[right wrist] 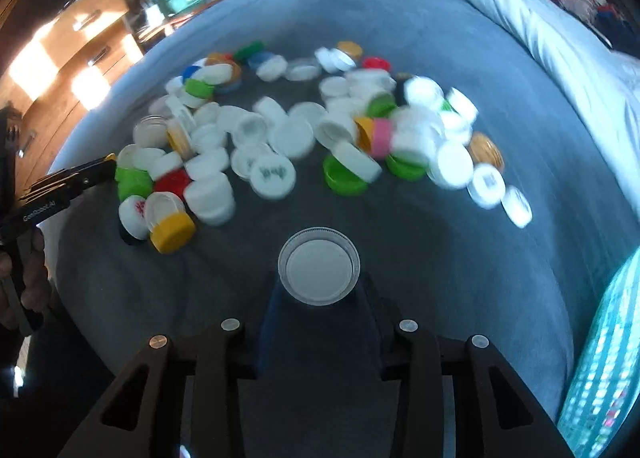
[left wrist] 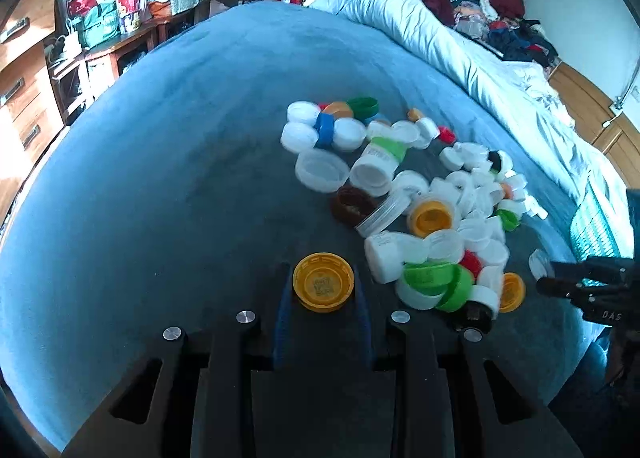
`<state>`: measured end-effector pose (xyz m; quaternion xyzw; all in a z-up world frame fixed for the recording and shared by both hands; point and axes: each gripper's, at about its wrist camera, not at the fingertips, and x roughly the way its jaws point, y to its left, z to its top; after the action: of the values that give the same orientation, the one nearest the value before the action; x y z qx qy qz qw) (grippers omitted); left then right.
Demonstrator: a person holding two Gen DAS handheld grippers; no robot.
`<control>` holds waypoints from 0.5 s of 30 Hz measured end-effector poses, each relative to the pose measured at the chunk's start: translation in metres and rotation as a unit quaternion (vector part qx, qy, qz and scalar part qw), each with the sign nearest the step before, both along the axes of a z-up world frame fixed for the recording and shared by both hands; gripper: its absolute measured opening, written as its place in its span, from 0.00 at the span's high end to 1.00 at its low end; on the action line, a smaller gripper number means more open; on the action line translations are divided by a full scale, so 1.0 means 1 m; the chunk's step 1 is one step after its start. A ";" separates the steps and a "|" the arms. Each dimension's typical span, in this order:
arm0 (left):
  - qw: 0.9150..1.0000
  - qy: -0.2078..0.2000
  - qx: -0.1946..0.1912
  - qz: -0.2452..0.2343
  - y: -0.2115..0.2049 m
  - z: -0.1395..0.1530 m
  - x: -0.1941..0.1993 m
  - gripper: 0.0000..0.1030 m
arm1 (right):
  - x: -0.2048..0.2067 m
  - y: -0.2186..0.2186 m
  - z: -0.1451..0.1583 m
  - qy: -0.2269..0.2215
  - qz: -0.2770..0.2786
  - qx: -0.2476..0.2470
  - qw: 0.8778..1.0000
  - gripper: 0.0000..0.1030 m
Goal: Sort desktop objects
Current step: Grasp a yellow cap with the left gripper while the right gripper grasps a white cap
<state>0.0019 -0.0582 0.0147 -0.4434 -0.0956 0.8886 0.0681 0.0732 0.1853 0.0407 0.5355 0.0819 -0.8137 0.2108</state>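
Now both tools angled down: left tool [left wrist: 323, 290] clamps yellow cap [left wrist: 323, 287], right tool [right wrist: 319, 290] white lid [right wrist: 319, 271].

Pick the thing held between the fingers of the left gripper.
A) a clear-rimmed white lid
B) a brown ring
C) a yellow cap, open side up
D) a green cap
C: in the left wrist view the left gripper has its fingers shut on the yellow cap, hollow side up; the clear-rimmed white lid sits in the right gripper instead.
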 end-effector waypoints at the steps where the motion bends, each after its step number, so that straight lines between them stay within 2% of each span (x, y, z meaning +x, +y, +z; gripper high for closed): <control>1: 1.000 0.006 -0.003 0.000 0.001 0.004 0.002 0.76 | 0.003 0.001 0.002 0.001 -0.004 -0.001 1.000 0.60; 6: 1.000 0.020 -0.002 0.007 0.000 0.021 0.005 0.76 | 0.020 0.008 0.027 0.031 -0.008 -0.006 0.999 0.60; 9: 0.999 0.035 -0.003 0.009 0.006 0.039 0.008 0.76 | 0.028 0.008 0.054 0.069 -0.006 -0.011 0.998 0.60; 15: 0.996 0.075 -0.038 -0.003 0.040 0.085 0.013 0.76 | 0.037 0.014 0.102 0.132 -0.008 -0.024 0.991 0.59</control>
<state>0.0147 -0.0180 0.0998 -0.3781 -0.0551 0.9221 0.0607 0.1105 0.1988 0.1425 0.4190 0.0853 -0.8806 0.2043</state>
